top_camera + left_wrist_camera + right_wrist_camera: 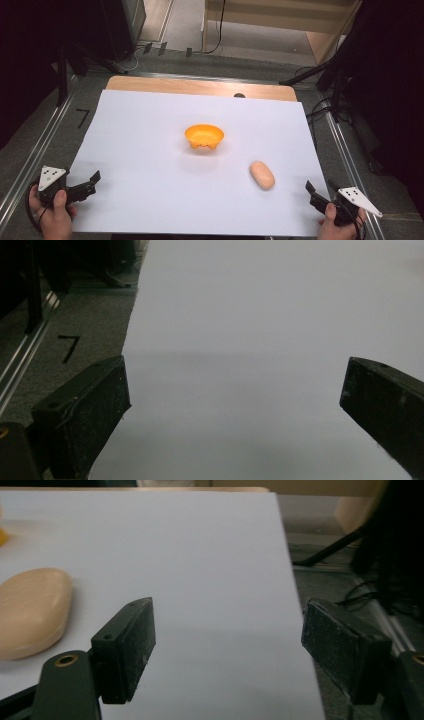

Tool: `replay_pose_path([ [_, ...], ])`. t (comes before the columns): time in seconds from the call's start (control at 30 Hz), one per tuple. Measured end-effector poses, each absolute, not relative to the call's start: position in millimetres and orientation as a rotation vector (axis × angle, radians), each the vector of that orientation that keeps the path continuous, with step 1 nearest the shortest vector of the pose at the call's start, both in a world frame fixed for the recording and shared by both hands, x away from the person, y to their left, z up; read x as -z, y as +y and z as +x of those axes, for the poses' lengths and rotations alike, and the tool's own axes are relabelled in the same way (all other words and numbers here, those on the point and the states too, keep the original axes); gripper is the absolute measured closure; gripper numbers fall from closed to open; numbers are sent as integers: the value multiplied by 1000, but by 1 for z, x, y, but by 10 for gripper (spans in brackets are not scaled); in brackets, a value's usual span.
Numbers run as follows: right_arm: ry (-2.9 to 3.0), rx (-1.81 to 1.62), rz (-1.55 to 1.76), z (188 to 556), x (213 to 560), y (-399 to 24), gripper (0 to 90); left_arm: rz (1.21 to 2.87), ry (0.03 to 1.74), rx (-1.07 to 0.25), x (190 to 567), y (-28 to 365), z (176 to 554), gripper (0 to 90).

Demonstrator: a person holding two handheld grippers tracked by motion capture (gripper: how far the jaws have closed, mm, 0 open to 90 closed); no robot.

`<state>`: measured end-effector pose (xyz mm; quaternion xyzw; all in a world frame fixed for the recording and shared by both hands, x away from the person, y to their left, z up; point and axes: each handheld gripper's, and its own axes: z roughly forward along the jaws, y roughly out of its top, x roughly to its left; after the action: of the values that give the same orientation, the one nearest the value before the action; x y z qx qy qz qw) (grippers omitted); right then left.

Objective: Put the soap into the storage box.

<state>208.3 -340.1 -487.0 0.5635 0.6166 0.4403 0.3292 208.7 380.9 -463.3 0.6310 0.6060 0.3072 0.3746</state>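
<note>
- The right gripper (315, 192) is held at the near right corner of the white paper sheet (150, 165). Its jaws stand apart with nothing between them; in the right gripper view (227, 645) only bare sheet is seen in the gap.
- The left gripper (90, 184) is held at the near left edge of the same sheet. Its jaws are spread wide and hold nothing — confirmed in the left gripper view (235, 400), where blank paper lies between the black pads.
- The pale tan, oval, bread-like roll (262, 175) lies flat on the sheet, just ahead of the right gripper and to its left. In the right gripper view the roll (32, 612) sits outside the left jaw, not between the jaws, and is not touched.
- The roll's long axis is seen to run obliquely, from far-left to near-right in the high view, its near end pointing roughly toward the right gripper.
- The orange plastic bowl (204, 137) stands upright near the middle of the sheet, farther ahead and to the left of the roll, well apart from both grippers and empty as far as can be seen.
- Judgement: the right gripper is clearly the nearer tool. A shift to its left and forward would be needed to bring the roll between the jaws, and a grip across the short axis is judged the likelier fit — the present opening looks modest against the roll's length.
- Risk noted: the rounded roll may be nudged aside by the left jaw if the approach is made too low.
</note>
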Motion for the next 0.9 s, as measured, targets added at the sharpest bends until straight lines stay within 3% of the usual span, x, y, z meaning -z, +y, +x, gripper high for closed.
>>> replay_pose_path([
  [0.07,1628,-1133,1470,210,486,-338,285,1612,1551,-785,463,381,209,0],
  [0.17,1676,-1096,1447,214,486,-334,276,1609,1547,-786,463,381,208,1],
  [0.23,1716,-1092,1452,215,486,-332,177,1612,1547,-787,463,381,208,0],
  [0.33,1803,-1135,1454,216,482,-332,170,1613,1547,-787,463,381,208,0],
  [0.47,1976,-1156,1445,221,480,-327,46,1615,1546,-792,463,381,208,1],
  [0.57,2072,-1082,1451,228,478,-319,6,1618,1546,-794,463,380,208,1],
  [0.9,2271,-945,1502,252,464,-301,0,1617,1545,-799,463,380,208,0],
])
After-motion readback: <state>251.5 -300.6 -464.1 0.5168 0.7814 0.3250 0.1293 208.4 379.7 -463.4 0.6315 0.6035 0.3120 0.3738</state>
